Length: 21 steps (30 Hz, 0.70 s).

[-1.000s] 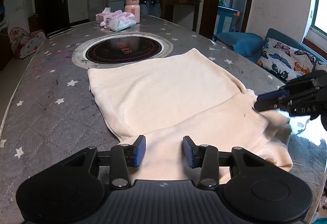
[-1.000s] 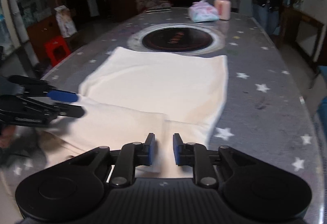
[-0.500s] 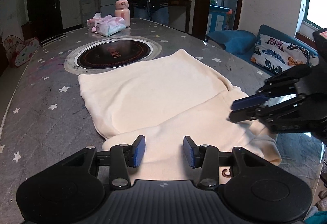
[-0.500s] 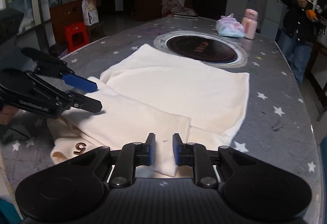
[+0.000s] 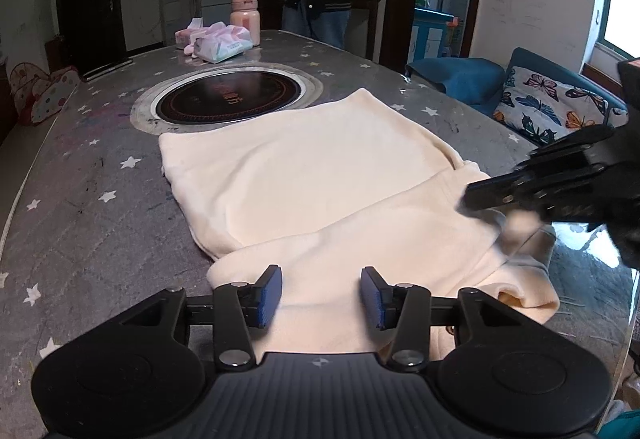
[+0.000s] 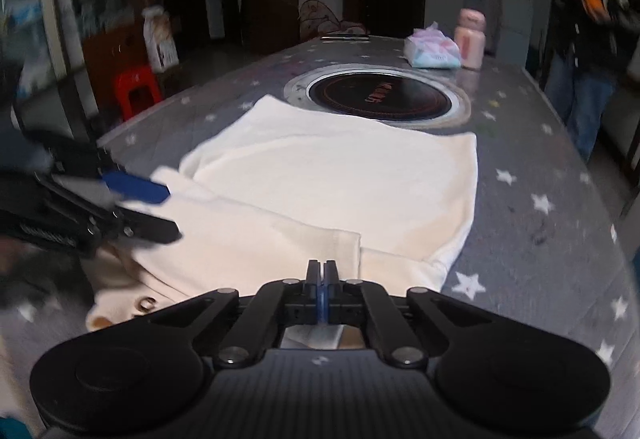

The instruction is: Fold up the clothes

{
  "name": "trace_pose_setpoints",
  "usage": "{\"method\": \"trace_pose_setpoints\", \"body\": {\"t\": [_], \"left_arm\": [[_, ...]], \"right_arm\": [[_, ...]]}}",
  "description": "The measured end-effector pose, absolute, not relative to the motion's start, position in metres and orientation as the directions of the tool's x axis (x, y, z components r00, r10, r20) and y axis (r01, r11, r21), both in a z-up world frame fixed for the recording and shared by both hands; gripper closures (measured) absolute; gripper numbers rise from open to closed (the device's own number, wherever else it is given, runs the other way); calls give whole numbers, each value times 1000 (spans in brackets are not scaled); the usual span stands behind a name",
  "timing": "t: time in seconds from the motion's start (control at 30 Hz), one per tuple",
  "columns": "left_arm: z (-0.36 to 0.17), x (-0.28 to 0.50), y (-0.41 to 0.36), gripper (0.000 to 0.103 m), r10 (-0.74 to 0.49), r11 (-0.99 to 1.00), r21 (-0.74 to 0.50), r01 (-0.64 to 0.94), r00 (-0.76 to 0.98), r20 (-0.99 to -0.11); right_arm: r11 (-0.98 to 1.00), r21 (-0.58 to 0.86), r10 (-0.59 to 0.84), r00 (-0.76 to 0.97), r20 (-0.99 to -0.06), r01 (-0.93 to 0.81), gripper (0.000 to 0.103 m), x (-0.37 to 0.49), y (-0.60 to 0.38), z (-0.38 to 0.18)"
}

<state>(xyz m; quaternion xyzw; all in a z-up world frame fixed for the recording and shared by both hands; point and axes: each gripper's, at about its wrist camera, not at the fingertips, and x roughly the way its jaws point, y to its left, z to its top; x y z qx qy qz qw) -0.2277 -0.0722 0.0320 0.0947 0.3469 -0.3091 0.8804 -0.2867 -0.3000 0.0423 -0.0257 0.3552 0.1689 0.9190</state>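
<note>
Where right tongs [image 6: 323, 271] close, garment [image 6: 340, 175] hidden

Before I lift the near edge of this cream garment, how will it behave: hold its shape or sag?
Probably sag: the cream garment lies limp, its folded layer draping with soft, rounded edges. It looks thick and fleecy, so likely light but bulky. The table looks glossy, so a push may slide the whole garment rather than fold it.

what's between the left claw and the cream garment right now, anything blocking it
Nothing visible. The open left claw sits directly over the near edge of the cream garment, with only bare fabric between its fingers. The right claw works the opposite side.
</note>
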Motion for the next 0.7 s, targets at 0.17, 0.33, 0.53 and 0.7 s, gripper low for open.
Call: {"method": "trace_pose_setpoints", "body": {"t": [0.17,0.33,0.53,0.7], "left_arm": [[35,-230,-73,56,-468,794,-32,607,577,-670],[38,-230,-69,56,-437,815,-14,579,599,-671],[47,-239,-62,56,-429,833,-28,552,614,-662],[54,-253,-59,52,-425,832,-5,555,632,-648]], "right_arm": [[904,151,393,639,-662,-400,103,-311,-308,63],[793,234,550,497,-671,-562,103,-346,-299,77],[551,334,683,183,-707,-765,89,-396,-259,59],[548,248,616,184,-766,-799,77,-409,-245,46]]}}
